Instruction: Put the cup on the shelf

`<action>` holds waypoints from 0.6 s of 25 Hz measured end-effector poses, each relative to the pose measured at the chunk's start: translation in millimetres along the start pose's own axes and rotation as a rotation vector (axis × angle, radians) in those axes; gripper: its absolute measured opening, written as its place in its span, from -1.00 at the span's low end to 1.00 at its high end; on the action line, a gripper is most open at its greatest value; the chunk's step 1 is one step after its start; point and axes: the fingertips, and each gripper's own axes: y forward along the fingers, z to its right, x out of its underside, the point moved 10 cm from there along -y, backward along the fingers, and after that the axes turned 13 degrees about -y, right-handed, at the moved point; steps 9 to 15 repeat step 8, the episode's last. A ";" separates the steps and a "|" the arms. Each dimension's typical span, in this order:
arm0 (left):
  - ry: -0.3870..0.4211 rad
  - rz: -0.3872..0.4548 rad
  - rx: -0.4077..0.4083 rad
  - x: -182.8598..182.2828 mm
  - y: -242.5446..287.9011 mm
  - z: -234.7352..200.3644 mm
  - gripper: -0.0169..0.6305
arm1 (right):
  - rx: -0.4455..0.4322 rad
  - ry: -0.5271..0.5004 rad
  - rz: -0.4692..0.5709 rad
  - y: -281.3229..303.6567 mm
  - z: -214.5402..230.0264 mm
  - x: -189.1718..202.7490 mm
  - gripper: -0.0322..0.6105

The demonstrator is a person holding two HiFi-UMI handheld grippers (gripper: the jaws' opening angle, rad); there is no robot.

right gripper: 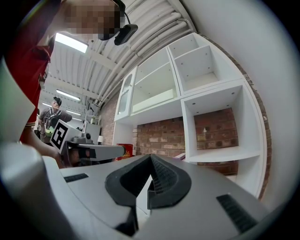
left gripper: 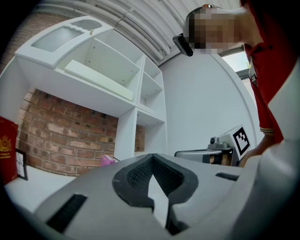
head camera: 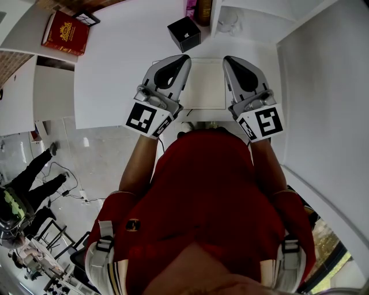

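A pale, see-through cup [head camera: 229,22] stands in the white shelf [head camera: 253,17] at the table's far right. Neither gripper view shows it. My left gripper [head camera: 183,57] and right gripper [head camera: 228,59] lie side by side low over the white table [head camera: 115,69], well short of the shelf. Both are shut and hold nothing. Between them lies a white square board [head camera: 204,86]. In the left gripper view the left gripper [left gripper: 151,157] has its jaws meeting at the tip. The right gripper [right gripper: 150,157] looks the same in its own view, facing the shelf compartments [right gripper: 220,136].
A black box [head camera: 184,33] stands just beyond the left gripper. A brown bottle [head camera: 203,8] and a pink item [head camera: 189,8] sit behind it. A red book [head camera: 66,31] lies on a side surface at far left. A white wall [head camera: 328,86] runs along the right.
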 end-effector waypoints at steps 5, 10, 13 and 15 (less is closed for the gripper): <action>0.000 0.000 -0.001 -0.5 -1.5 0.9 -0.93 | 0.003 -0.001 -0.001 -1.0 -0.9 -0.6 -0.91; 0.000 -0.002 -0.002 -1.1 -3.0 1.9 -0.93 | 0.003 0.000 -0.002 -2.1 -1.9 -1.4 -0.91; 0.000 -0.002 -0.002 -1.1 -3.0 1.9 -0.93 | 0.003 0.000 -0.002 -2.1 -1.9 -1.4 -0.91; 0.000 -0.002 -0.002 -1.1 -3.0 1.9 -0.93 | 0.003 0.000 -0.002 -2.1 -1.9 -1.4 -0.91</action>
